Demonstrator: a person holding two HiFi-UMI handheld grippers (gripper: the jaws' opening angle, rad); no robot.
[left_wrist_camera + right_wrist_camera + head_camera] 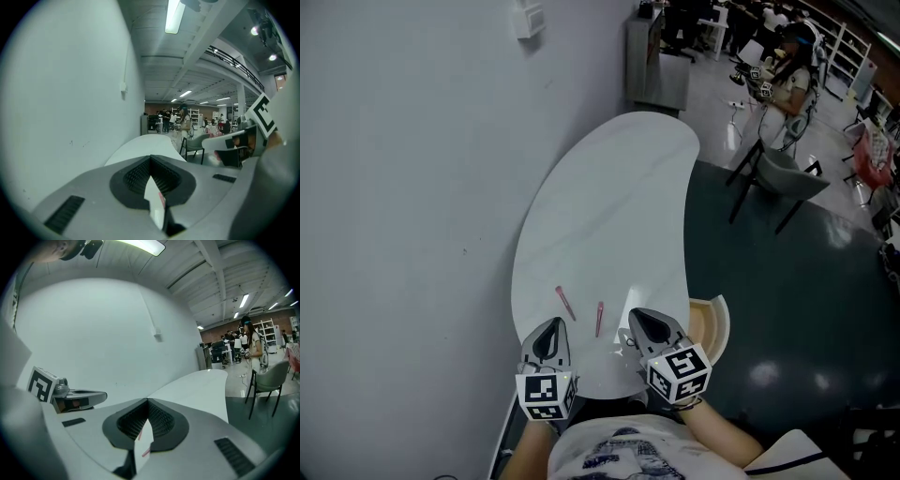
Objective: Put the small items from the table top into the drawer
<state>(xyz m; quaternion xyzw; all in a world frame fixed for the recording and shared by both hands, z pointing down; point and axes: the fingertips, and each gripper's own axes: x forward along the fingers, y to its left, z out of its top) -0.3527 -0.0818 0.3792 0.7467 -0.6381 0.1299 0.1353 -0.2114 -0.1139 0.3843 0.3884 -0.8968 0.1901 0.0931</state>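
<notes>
Left gripper (pixel 553 324) and right gripper (pixel 635 316) are both closed, holding nothing; 2 pink sticks (pixel 565 302) lie on the desk (pixel 609 187) just above them (drawer (pixel 710 324) at lower right). Part 1 gripper's jaws before straddling a stick.

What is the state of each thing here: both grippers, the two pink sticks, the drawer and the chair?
Left gripper: shut, empty.
Right gripper: shut, empty.
Left stick: lying flat on the table, untouched.
Right stick: lying flat on the table, untouched.
Drawer: pulled out; the part in view is bare.
Chair: upright, nobody on it.
</notes>
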